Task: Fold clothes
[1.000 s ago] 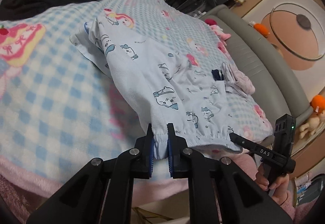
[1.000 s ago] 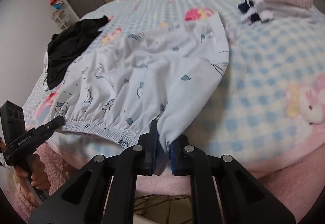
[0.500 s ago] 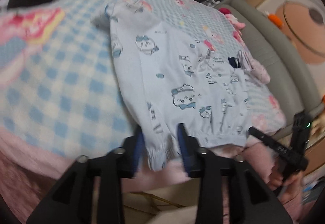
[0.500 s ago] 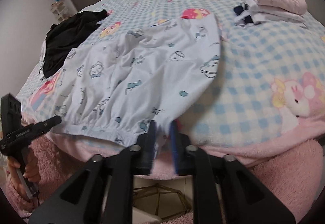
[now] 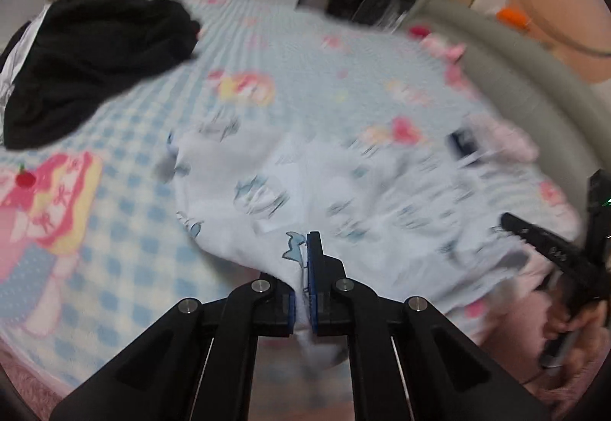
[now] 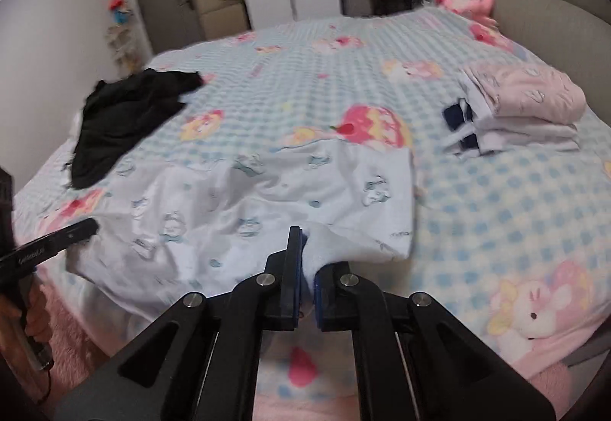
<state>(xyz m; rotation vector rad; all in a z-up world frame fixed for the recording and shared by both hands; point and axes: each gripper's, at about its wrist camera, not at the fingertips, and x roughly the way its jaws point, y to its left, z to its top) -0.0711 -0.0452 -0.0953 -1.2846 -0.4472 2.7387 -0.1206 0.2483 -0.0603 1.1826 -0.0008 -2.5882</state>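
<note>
The left claw (image 5: 305, 260) is closed on a fold of the pale printed garment (image 5: 343, 192), the cloth being pinched between its blue pads; its jaws have just been closing, with the cloth between them. The right claw (image 6: 305, 260) is likewise clamped on the garment's near hem (image 6: 244, 207), and its jaws too have just been closing on the fabric. In the left wrist view the right claw is seen at the right edge, held in a hand (image 5: 573, 329) (much blurred). In the right wrist view the left claw's tip is seen at the left edge, above a hand (image 6: 34, 314).

The garment is spread over the near edge of the bed (image 6: 496, 215), its gathered hem drawn up off the bedding between the two claws, while its far part lies flat on the checked blue blanket. The cloth is rumpled in the middle, and its right side is folded under along a straight edge.

Toward the far left corner of the bed a black garment (image 6: 126, 123) is heaped, well apart from the pale one. Near the right edge of the bed a stack of folded clothes (image 6: 527, 112) is laid (pink on top, white and dark blue beneath), beside the grey headboard (image 6: 534, 8). A pink plush toy (image 6: 466, 3) is propped at the far right corner against that headboard. A pink fleecy layer (image 6: 553, 390) is seen below the blanket's near edge.
</note>
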